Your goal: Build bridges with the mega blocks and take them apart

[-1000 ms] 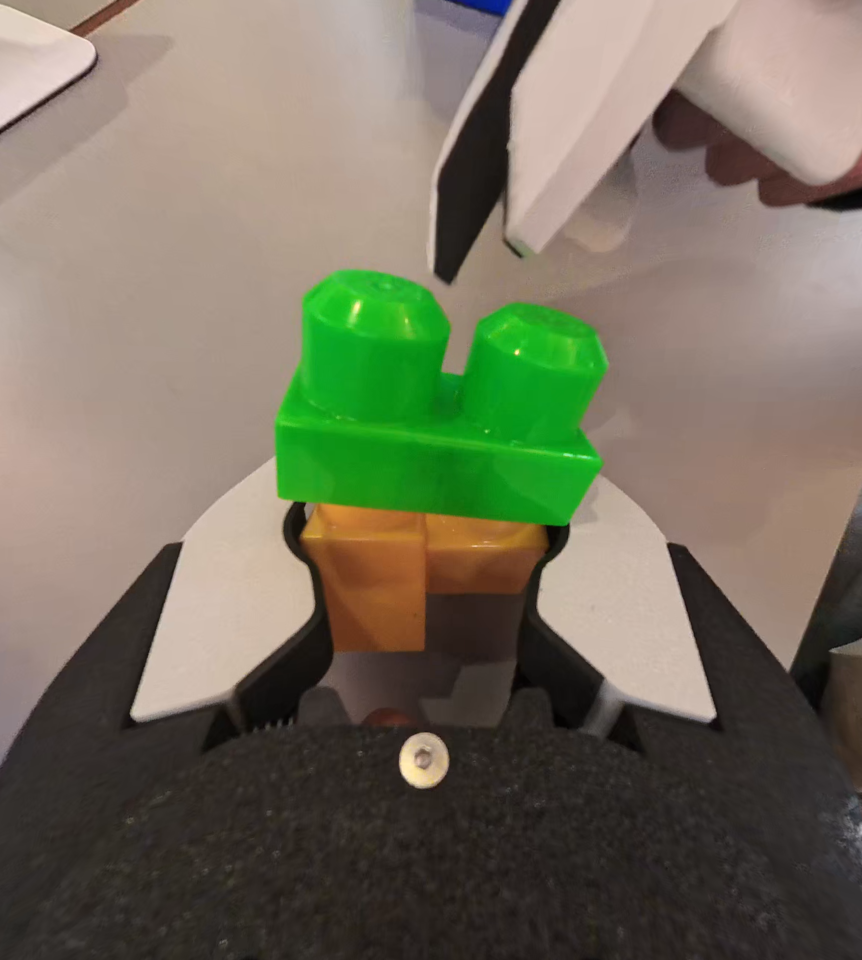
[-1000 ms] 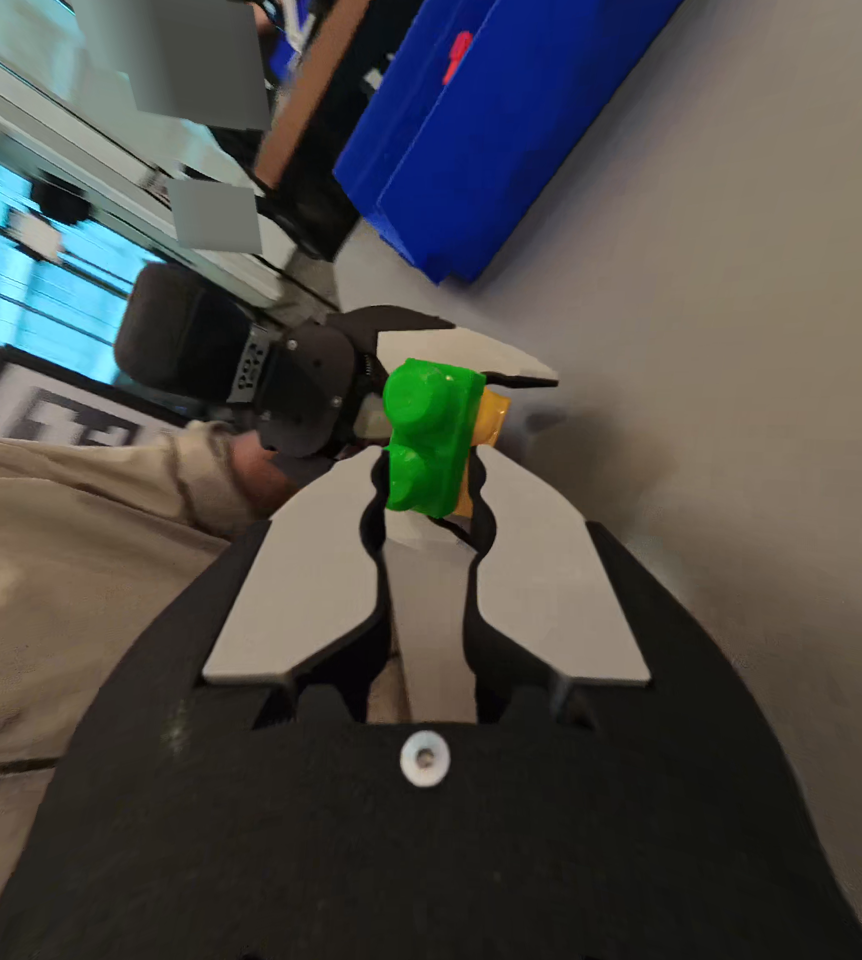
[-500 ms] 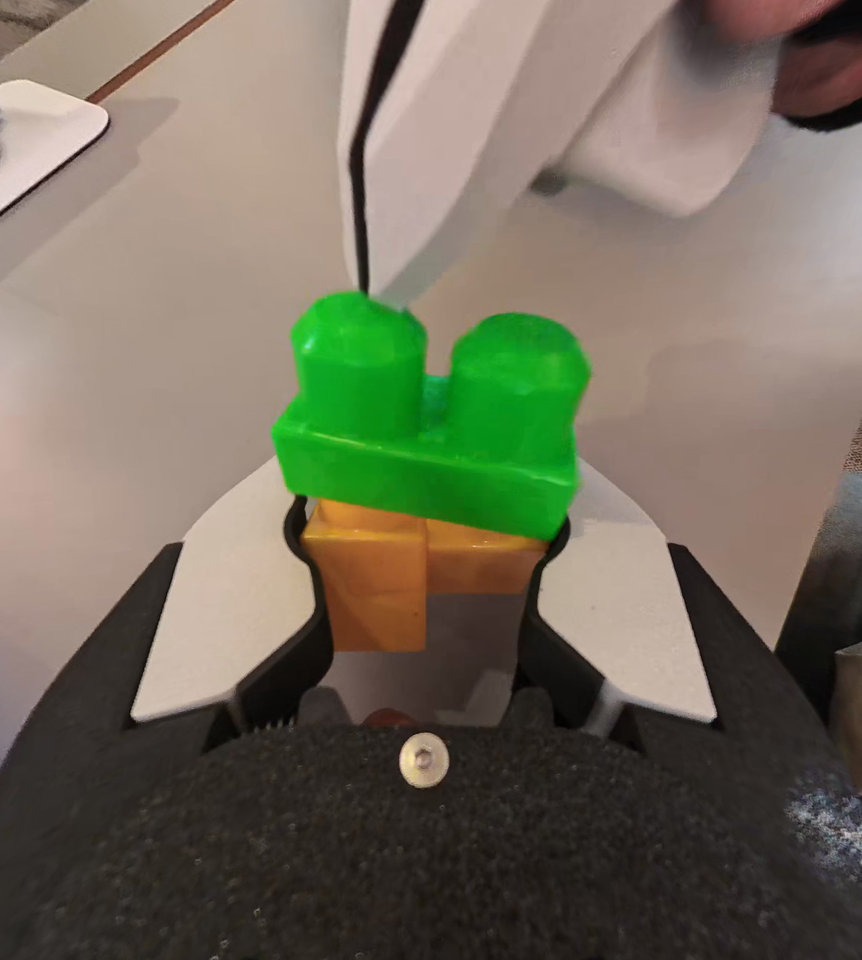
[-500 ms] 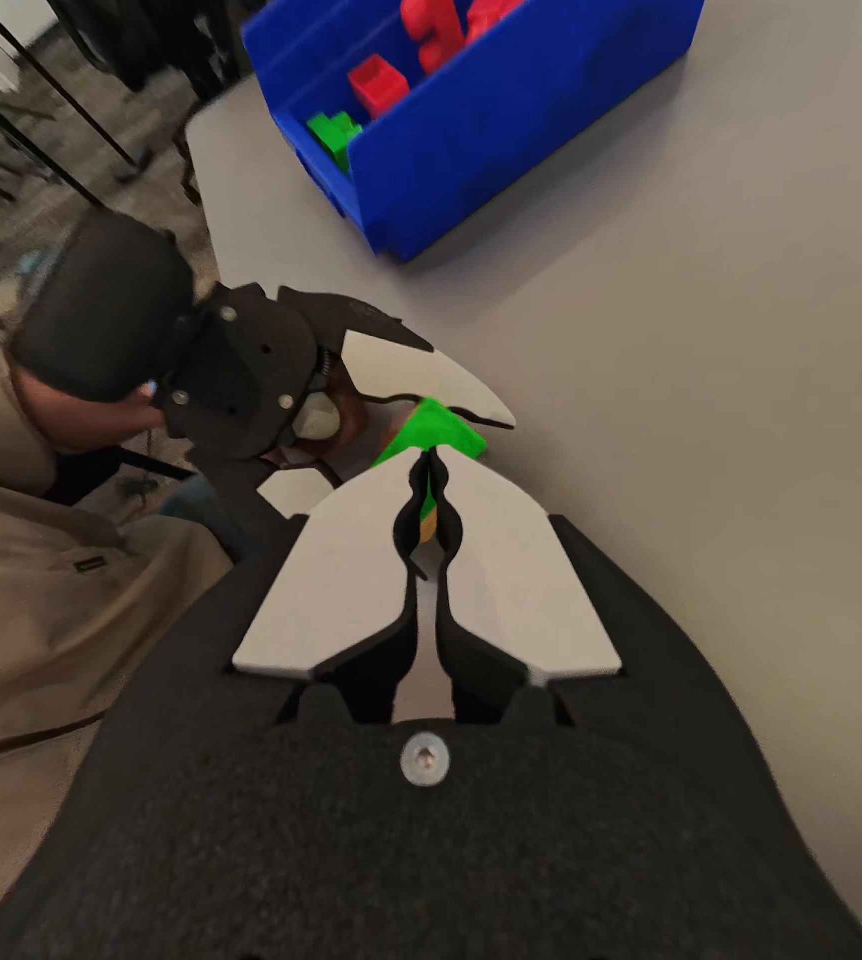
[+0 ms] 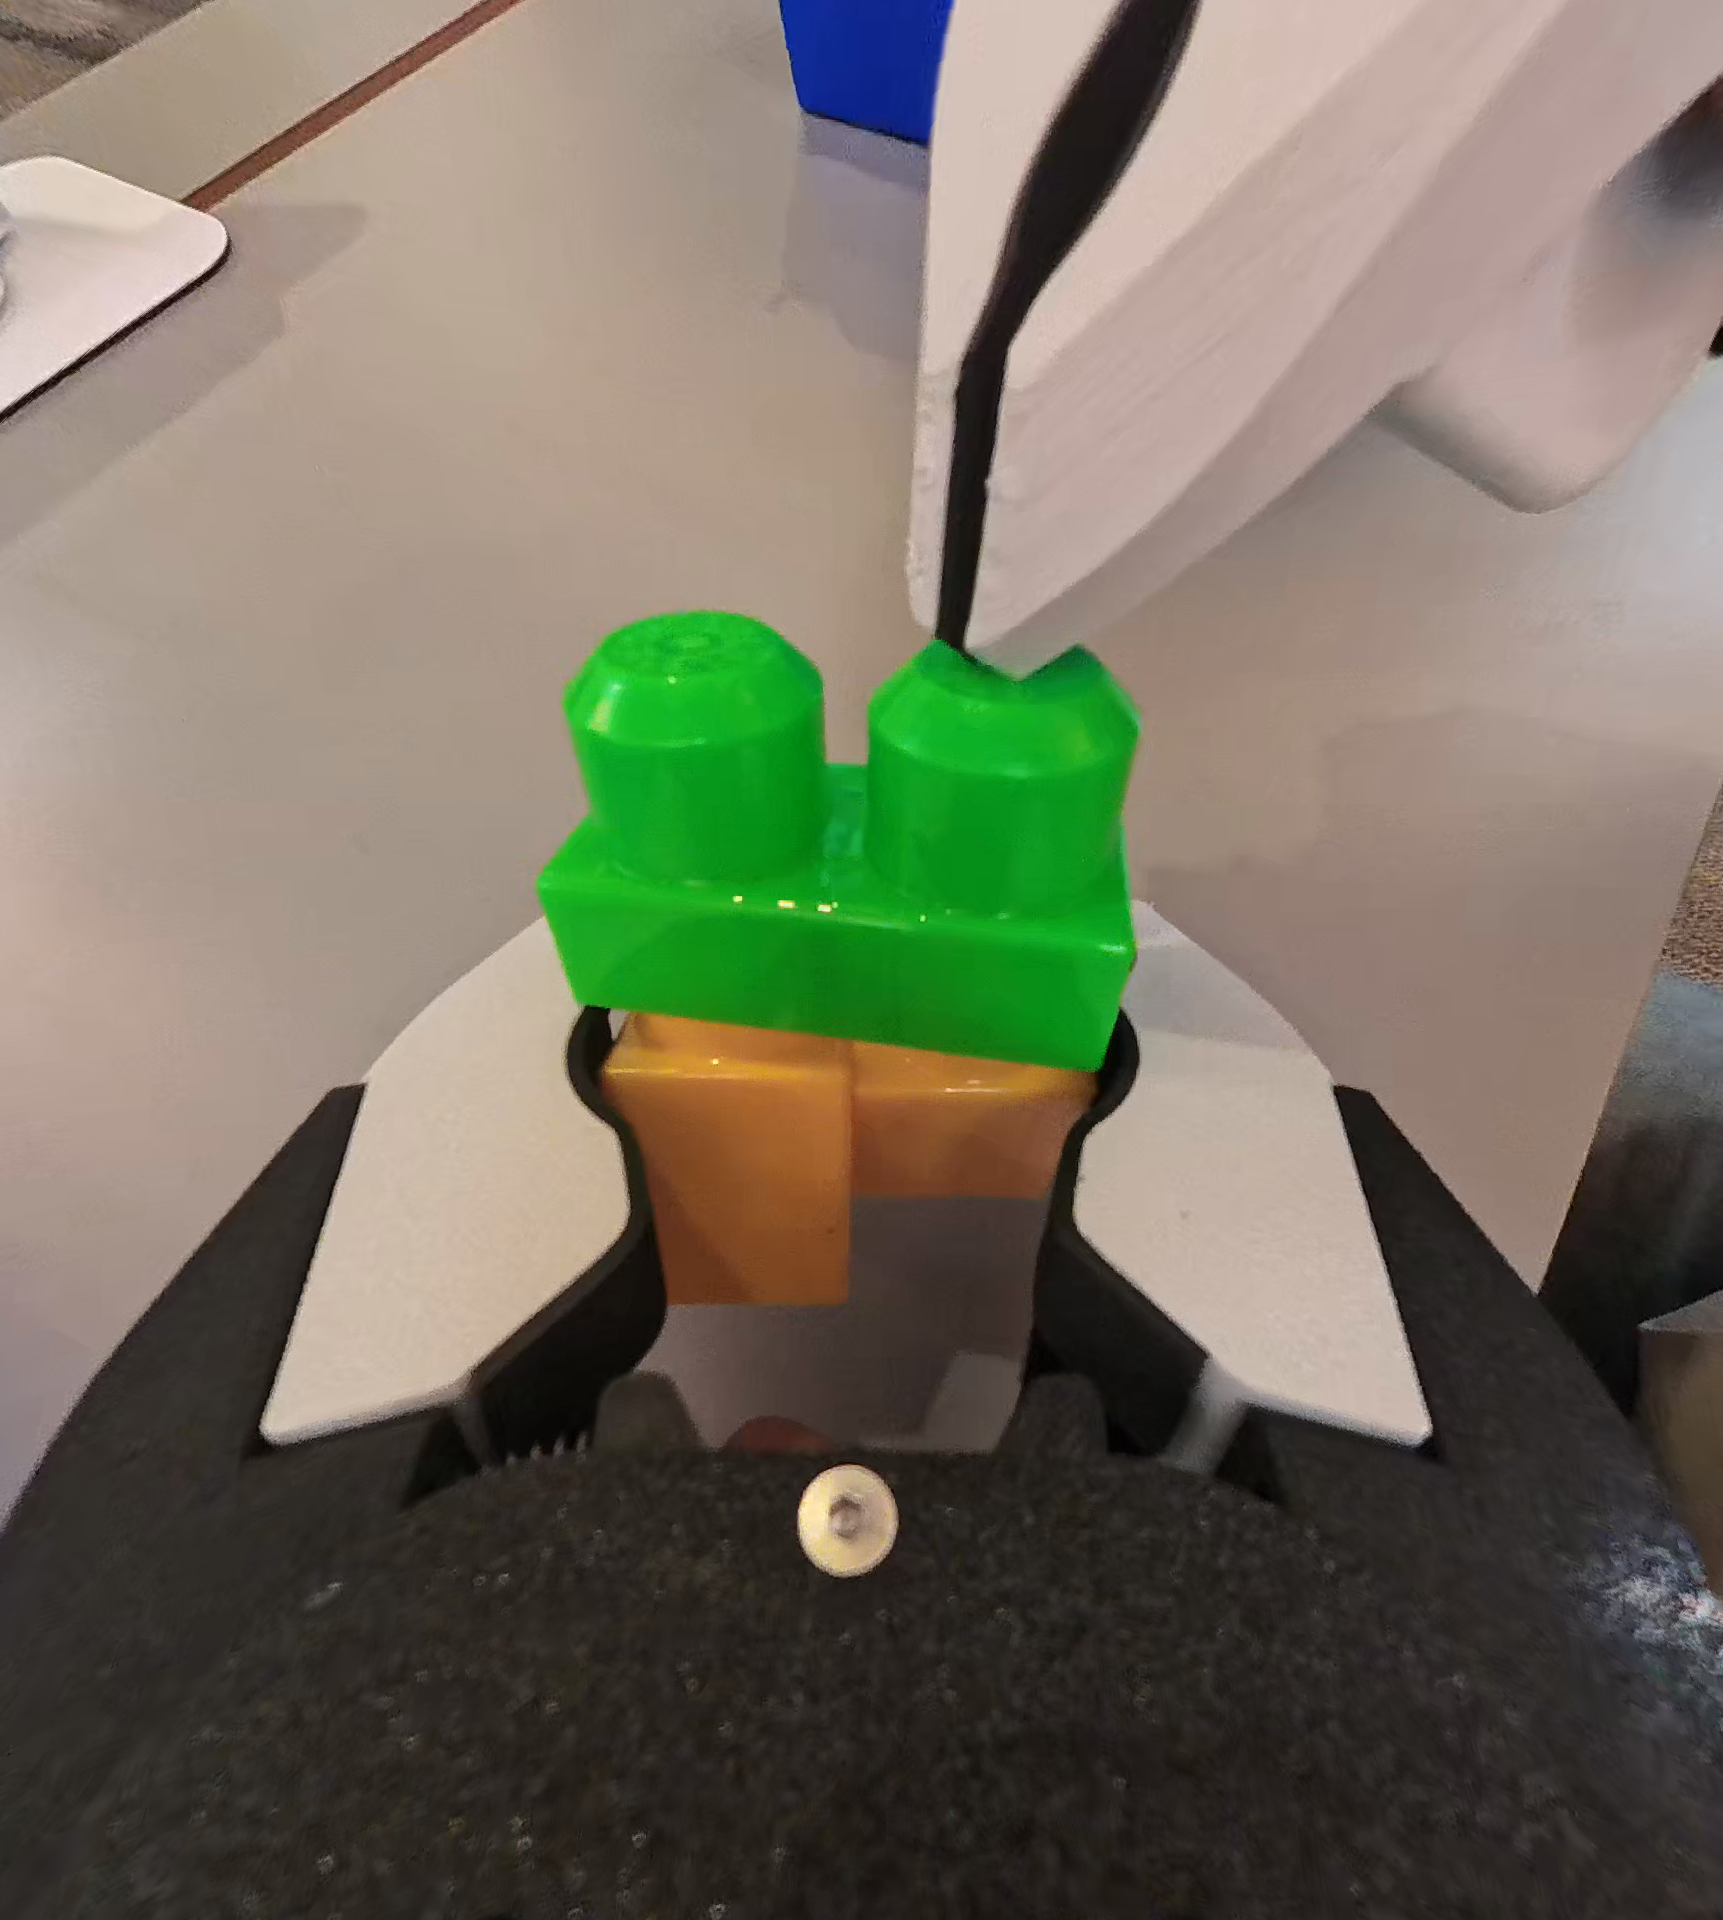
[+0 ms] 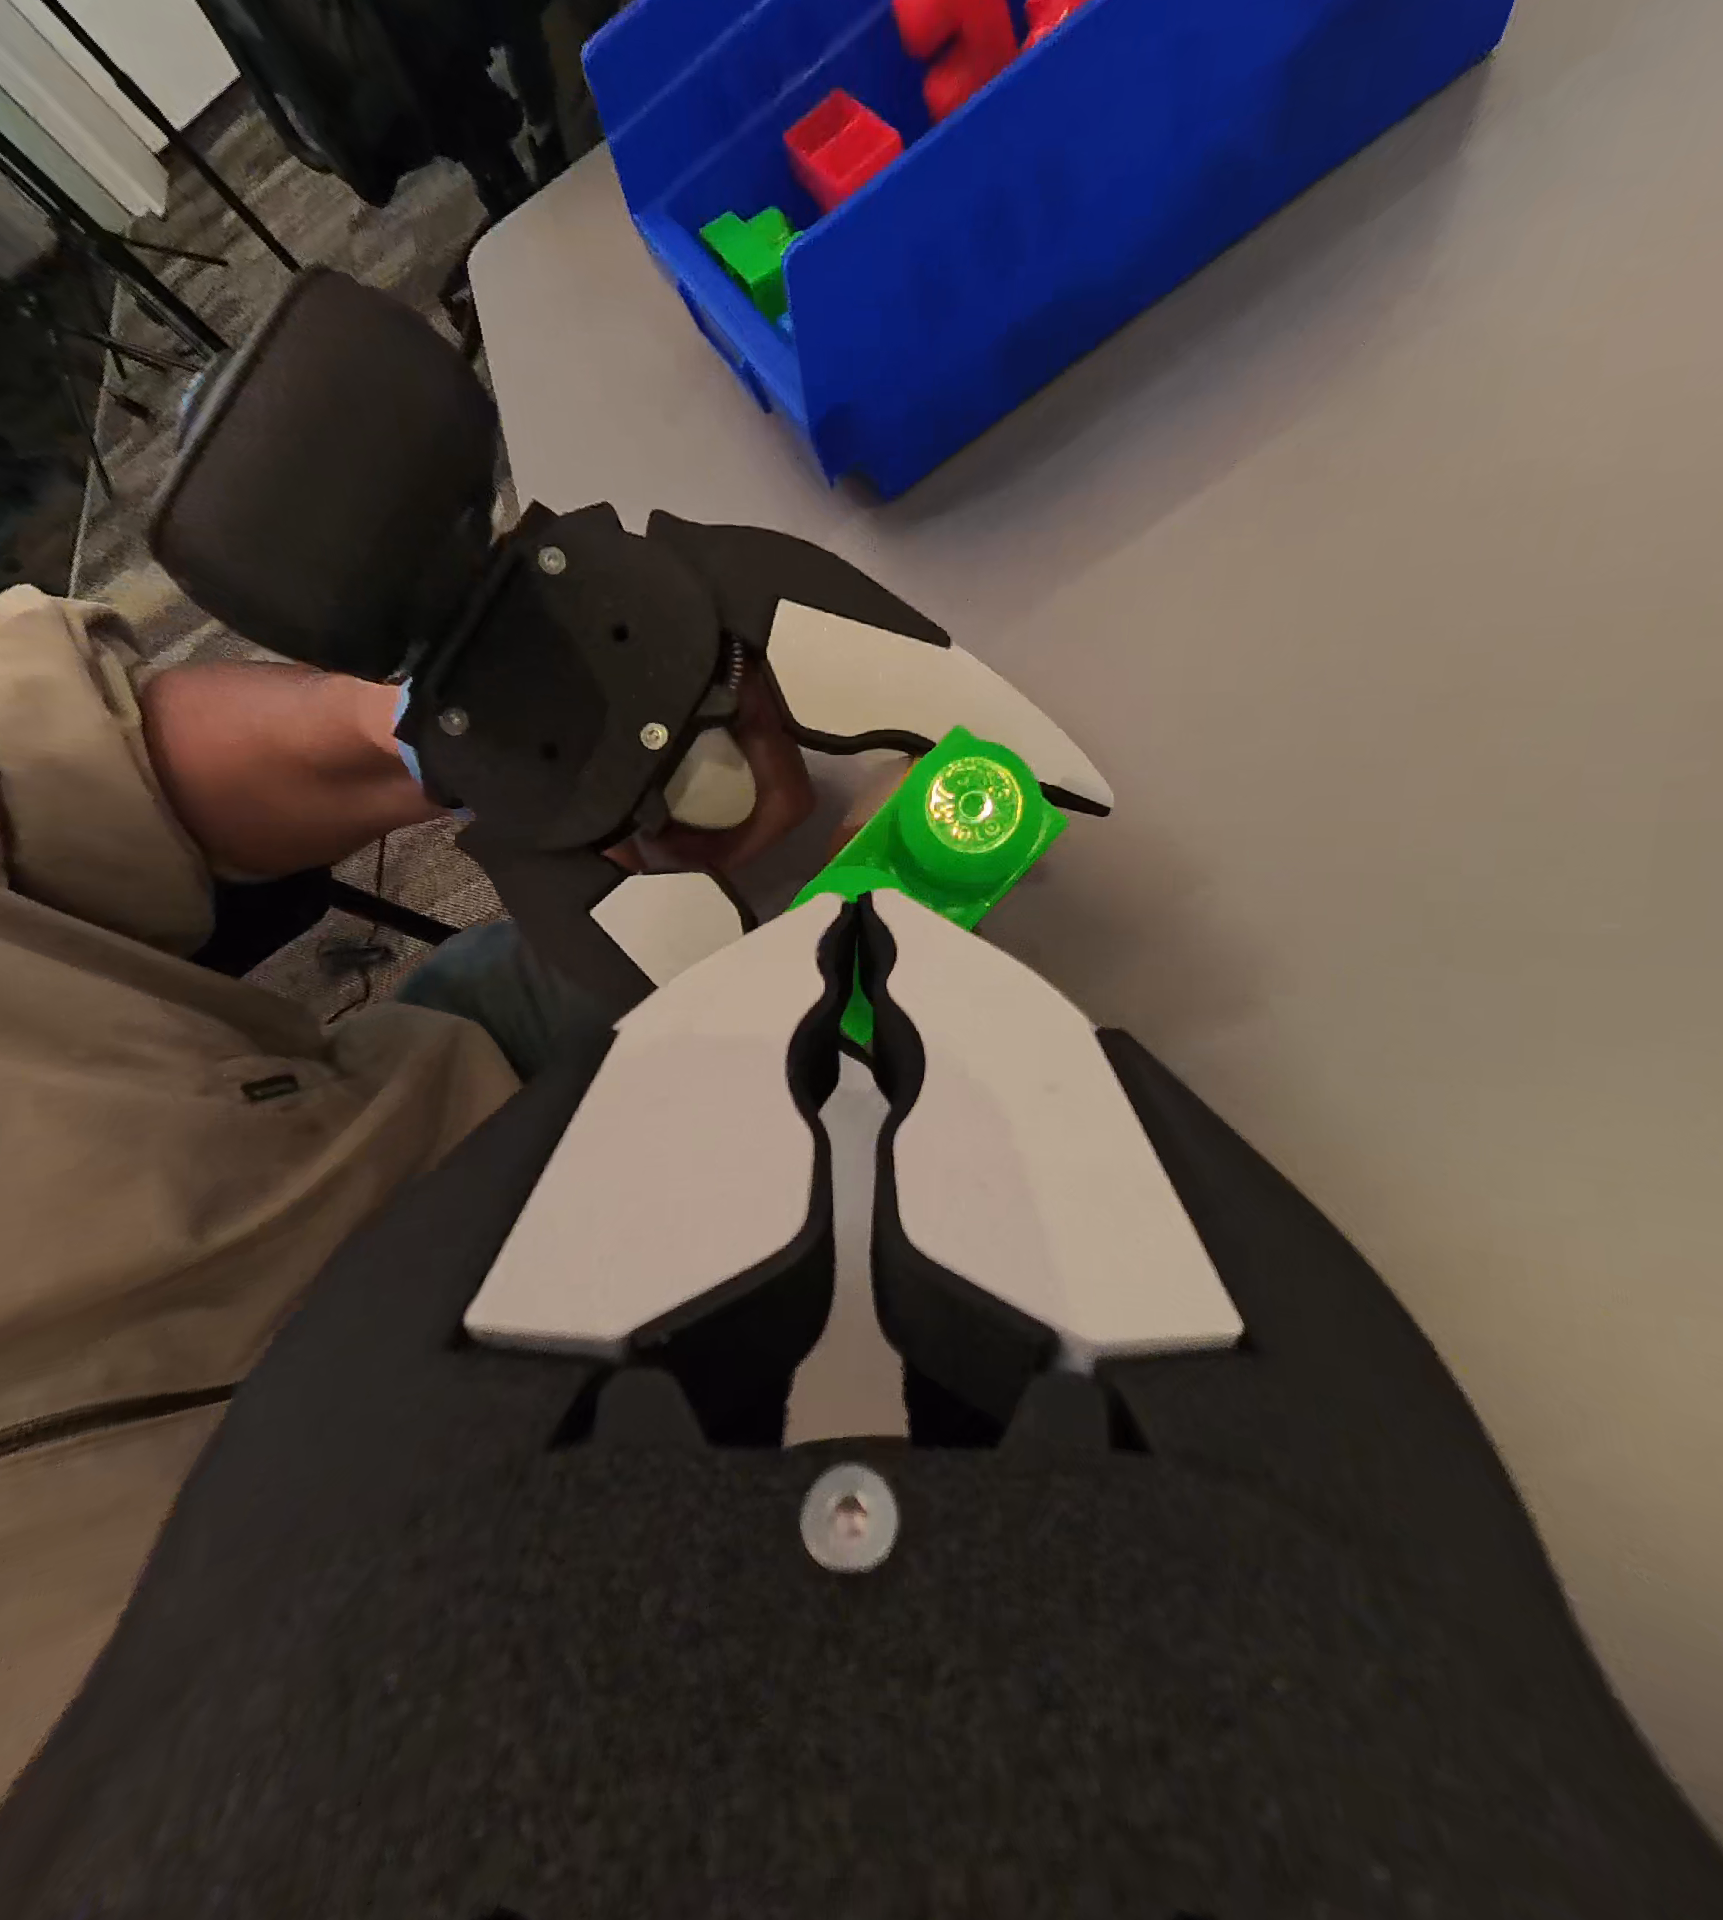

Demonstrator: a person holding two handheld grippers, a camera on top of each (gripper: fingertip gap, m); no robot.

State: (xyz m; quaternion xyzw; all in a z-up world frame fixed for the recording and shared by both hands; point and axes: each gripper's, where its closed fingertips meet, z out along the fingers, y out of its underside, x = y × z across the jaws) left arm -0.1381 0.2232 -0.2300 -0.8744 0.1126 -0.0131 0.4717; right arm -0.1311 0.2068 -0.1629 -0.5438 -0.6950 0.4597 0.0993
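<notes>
The green block (image 5: pixel 836 935) is seated on the orange block (image 5: pixel 748 1164), which is clamped in the left tongs (image 5: pixel 852 1049) above the table (image 5: pixel 317 675). The nearly closed, empty right tongs (image 6: pixel 855 914), half a second ago on the 11 o'clock stud, are now pressed on the 1 o'clock stud; seating looks nearly finished.

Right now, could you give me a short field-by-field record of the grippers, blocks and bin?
left gripper: shut on orange block
green block: stacked on orange block
right gripper: shut, tips on one stud of green block
blue bin: on table, holds red blocks and a green one
</notes>
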